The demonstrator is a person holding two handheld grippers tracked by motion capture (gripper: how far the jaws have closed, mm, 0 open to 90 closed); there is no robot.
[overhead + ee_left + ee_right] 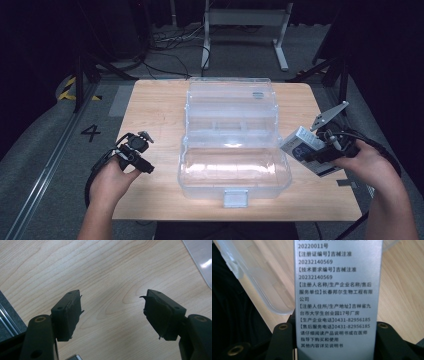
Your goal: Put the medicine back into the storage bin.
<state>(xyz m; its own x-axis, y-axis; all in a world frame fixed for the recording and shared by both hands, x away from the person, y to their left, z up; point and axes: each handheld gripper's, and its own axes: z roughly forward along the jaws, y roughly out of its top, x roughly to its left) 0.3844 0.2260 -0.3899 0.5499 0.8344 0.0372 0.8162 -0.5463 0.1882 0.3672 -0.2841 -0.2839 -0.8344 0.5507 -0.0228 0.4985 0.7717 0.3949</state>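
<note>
On the light wooden counter (155, 107) the big clear plastic lidded case (232, 165) sits open. My right claw (320, 150) pinches a small grey printed carton (337, 290) beside its right end, probably bound inside. My left claw (113, 312) is spread, empty.

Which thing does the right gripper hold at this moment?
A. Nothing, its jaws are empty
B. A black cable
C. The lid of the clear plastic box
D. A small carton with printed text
D. The right gripper is closed on the small carton, held above the table beside the open clear plastic box; the right gripper view shows the printed carton face between the jaws.
</note>
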